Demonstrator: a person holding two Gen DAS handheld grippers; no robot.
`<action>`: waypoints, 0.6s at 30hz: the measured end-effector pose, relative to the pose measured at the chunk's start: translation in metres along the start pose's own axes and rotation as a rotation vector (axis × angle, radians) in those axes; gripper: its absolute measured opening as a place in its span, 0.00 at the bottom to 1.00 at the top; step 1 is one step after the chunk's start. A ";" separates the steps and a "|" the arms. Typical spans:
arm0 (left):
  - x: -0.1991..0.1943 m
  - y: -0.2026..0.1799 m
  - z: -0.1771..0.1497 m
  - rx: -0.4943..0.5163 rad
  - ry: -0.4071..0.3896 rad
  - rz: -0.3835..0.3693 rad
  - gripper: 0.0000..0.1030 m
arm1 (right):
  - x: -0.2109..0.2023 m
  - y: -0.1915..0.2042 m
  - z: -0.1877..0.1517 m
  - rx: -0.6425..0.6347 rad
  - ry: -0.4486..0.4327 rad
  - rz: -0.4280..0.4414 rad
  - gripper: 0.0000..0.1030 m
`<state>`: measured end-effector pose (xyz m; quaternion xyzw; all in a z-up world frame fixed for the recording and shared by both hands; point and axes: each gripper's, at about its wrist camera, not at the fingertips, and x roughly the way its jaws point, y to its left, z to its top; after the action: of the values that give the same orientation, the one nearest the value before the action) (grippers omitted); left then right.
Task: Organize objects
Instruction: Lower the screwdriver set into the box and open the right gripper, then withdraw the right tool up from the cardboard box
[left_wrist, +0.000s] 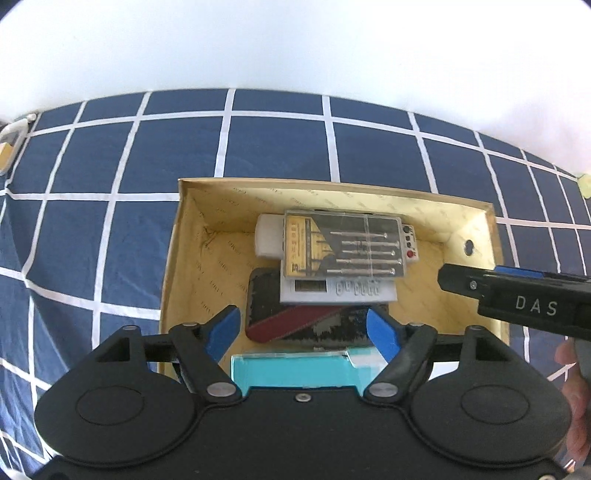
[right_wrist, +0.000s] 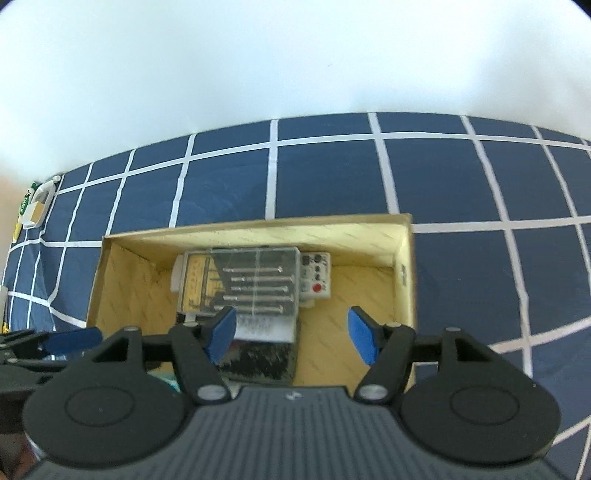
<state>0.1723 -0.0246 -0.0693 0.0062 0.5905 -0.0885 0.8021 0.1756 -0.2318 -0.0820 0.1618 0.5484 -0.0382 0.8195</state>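
1. Hovering above the cardboard box (left_wrist: 491, 236), the left gripper (left_wrist: 303, 326) has its jaws released, with nothing pressed between the blue pads; the right gripper (right_wrist: 291, 330) likewise stands released and empty over the same box.
2. Nearest the left jaws, just under them, lies a teal box (left_wrist: 295, 369). It looks like light, stiff card and would be best taken across its short sides; its long axis runs from one jaw to the other.
3. Just beyond and between the left jaws sits a black pouch (left_wrist: 266, 295) with a red band across it. It seems soft and likely to sag, so a pinch at its edge would suit; its length also runs across the jaws.
4. Farther out, resting on the pouch, is a grey calculator (left_wrist: 338, 291), flat, rigid and light, its long side lying crosswise.
5. On top of it lies the clear screwdriver case (left_wrist: 343, 245), hard and probably slippery, heavier with its steel drivers inside. A grip across its narrow width looks safest. The drivers point sideways, parallel to the far wall of the box.
6. Farthest from the jaws, a white block (left_wrist: 267, 236) and a white remote (left_wrist: 410, 245) peek from under the case's two ends.
7. The box rests on a checked blue tabletop cloth (left_wrist: 277, 147).
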 end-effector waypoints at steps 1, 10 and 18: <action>-0.005 -0.001 -0.003 0.002 -0.008 0.002 0.73 | -0.004 -0.001 -0.002 0.001 -0.002 -0.004 0.66; -0.045 0.003 -0.033 -0.013 -0.068 0.021 0.87 | -0.047 -0.008 -0.033 -0.010 -0.031 -0.024 0.86; -0.069 0.010 -0.052 -0.020 -0.101 0.048 1.00 | -0.073 -0.015 -0.057 0.010 -0.046 -0.027 1.00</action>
<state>0.1045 0.0008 -0.0208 0.0078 0.5499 -0.0637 0.8328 0.0923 -0.2372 -0.0385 0.1575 0.5316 -0.0555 0.8304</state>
